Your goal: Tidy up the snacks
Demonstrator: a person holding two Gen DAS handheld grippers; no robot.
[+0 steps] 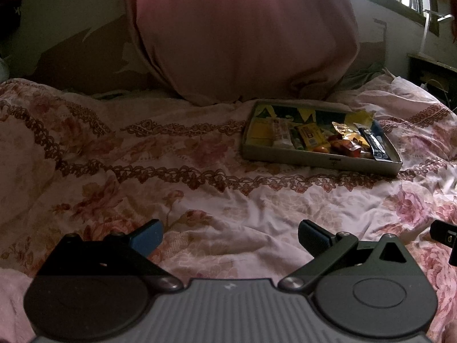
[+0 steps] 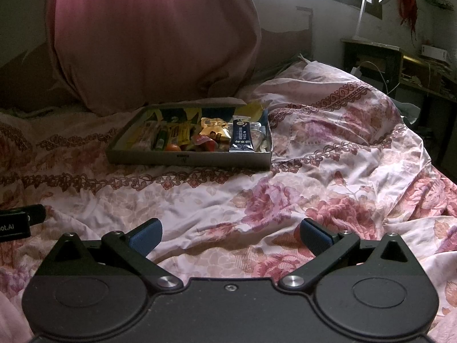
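Note:
A shallow grey cardboard box [image 1: 320,161] lies on the floral bedspread, ahead and to the right in the left wrist view, ahead and left in the right wrist view [image 2: 188,160]. It holds several snack packets: a dark blue sachet [image 2: 242,137], a gold pouch [image 2: 212,127], yellow bars [image 1: 310,138] and small red-orange sweets [image 1: 342,145]. My left gripper [image 1: 230,238] is open and empty, low over the bedspread, well short of the box. My right gripper [image 2: 230,237] is open and empty too, beside the left one.
A big pink pillow [image 1: 240,37] leans upright behind the box. The rumpled floral bedspread [image 2: 328,177] covers the bed. A dark bedside desk [image 2: 400,65] with a white lamp [image 2: 362,8] stands at the right under a window. Part of the other gripper [image 2: 17,223] shows at the left edge.

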